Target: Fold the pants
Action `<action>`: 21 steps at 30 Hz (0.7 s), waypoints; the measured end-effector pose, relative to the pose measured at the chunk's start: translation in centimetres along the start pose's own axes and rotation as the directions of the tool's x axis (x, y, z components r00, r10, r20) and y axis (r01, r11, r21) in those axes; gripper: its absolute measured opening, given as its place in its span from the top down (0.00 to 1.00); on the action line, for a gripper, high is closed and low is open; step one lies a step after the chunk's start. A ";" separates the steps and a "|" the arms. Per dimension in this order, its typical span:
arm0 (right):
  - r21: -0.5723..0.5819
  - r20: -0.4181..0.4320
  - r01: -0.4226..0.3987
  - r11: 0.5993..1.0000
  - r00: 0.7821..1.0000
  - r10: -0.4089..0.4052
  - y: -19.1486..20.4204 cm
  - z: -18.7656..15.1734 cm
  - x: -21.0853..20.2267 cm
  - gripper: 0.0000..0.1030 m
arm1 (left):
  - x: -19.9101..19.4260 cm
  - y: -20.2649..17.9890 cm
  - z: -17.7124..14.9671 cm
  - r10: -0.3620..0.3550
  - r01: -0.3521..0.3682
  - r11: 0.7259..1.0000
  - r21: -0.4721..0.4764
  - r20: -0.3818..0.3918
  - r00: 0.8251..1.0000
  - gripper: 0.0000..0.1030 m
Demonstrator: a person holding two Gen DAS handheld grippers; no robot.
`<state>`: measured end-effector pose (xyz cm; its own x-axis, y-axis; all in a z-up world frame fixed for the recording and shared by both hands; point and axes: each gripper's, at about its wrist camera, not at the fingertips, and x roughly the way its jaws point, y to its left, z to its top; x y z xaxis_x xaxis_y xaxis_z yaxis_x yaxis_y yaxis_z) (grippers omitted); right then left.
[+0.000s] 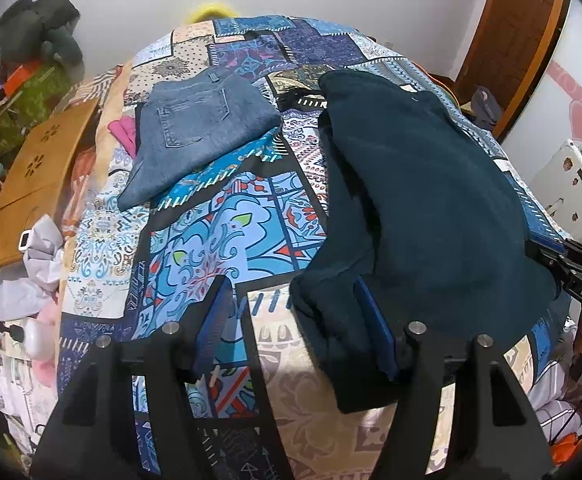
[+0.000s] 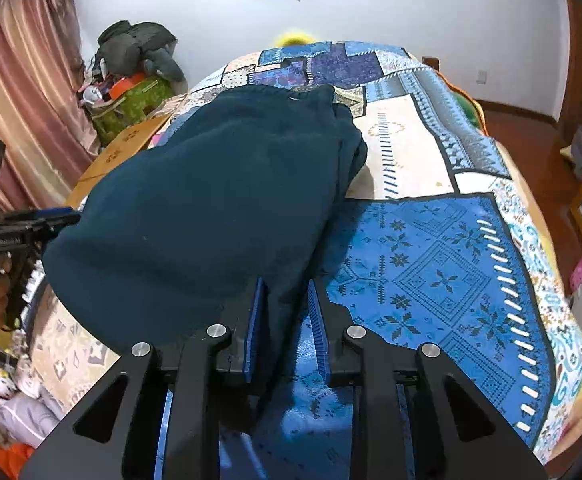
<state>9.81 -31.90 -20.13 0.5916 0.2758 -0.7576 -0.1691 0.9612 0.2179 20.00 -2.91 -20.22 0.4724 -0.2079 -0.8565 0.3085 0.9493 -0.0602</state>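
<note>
Dark teal pants [image 1: 431, 184], folded over, spread across the right half of a bed under a patchwork bedspread [image 1: 219, 240], waistband end far, leg ends near.
Near-left corner of the pants bunched beside the left gripper [image 1: 295, 312]; right pad pressed against the fabric roll, left pad well apart over bare bedspread; jaws half open, not clamped.
Right gripper [image 2: 287, 316] at the near-right edge of the pants; jaws narrowed onto a fold of teal cloth, both blue pads touching it, cloth pinched between.
Folded blue jeans [image 1: 199, 132] on the far left of the bed, back pocket up, apart from the pants.
Something pink [image 1: 125, 130] peeking from under the jeans' left edge.
Wooden board [image 1: 39, 184] off the bed's left side.
White suitcase [image 1: 571, 188] on the right by the wall.
</note>
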 end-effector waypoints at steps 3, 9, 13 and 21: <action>0.023 -0.015 -0.024 0.999 1.000 0.024 -0.5 0.2 0.0 0.80 | -0.2 0.5 0.0 -0.014 0.014 1.000 -0.018 -0.001 1.000 0.37; 0.022 -0.026 -0.036 0.999 0.999 0.036 -0.5 1.3 -1.0 0.79 | -1.2 0.7 1.8 -0.029 0.030 0.999 -0.015 0.011 1.000 0.39; 0.006 0.003 -0.014 1.000 1.000 0.014 -0.9 2.9 -1.7 0.76 | -2.5 -0.1 4.8 -0.014 0.012 0.999 0.031 0.082 0.997 0.39; 0.025 0.062 -0.010 1.000 0.998 0.008 -3.1 7.4 -0.3 0.61 | -0.1 -2.0 11.3 -0.025 0.014 0.995 0.098 0.114 0.993 0.33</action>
<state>16.02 -35.00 -16.07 0.6378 0.2831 -0.7163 -0.1553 0.9582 0.2404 28.63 -7.44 -14.22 0.5556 -0.2569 -0.7908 0.3940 0.9189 -0.0216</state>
